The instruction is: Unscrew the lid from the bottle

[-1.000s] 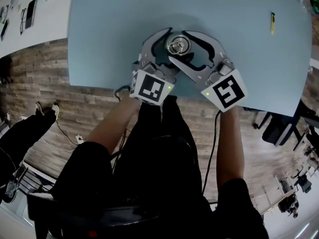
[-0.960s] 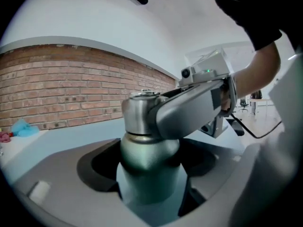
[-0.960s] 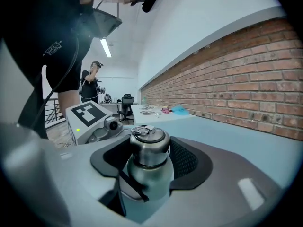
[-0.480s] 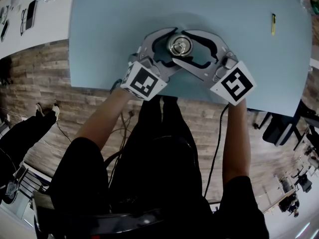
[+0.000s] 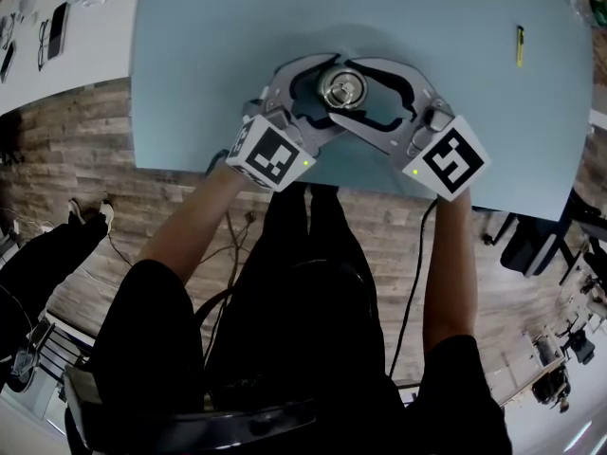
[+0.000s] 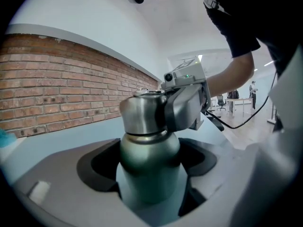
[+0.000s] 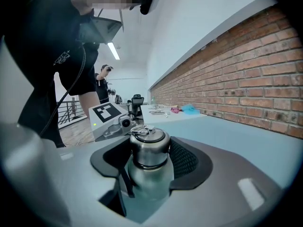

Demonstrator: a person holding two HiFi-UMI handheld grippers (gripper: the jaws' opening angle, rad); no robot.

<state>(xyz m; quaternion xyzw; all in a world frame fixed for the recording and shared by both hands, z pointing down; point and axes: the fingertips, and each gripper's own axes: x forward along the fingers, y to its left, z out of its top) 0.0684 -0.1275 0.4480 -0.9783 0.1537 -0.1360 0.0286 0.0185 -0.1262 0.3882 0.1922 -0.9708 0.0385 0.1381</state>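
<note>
A green metal bottle with a steel lid stands upright on the light blue table, near its front edge. My left gripper comes in from the left, and its jaws are shut on the bottle's body below the lid. My right gripper comes in from the right at a higher level and is shut on the steel lid. In the left gripper view its grey jaw lies against the lid. The lid sits on the bottle's neck, with a small ring on top.
A small yellow pen-like thing lies far right on the table. The table's front edge runs just behind both marker cubes. A white table with small items stands at left. A brick wall runs along the table's far side.
Both marker cubes have swung outward, the left one to the left and the right one to the right, so both grippers have turned about the bottle. The bottle stays where it was.
</note>
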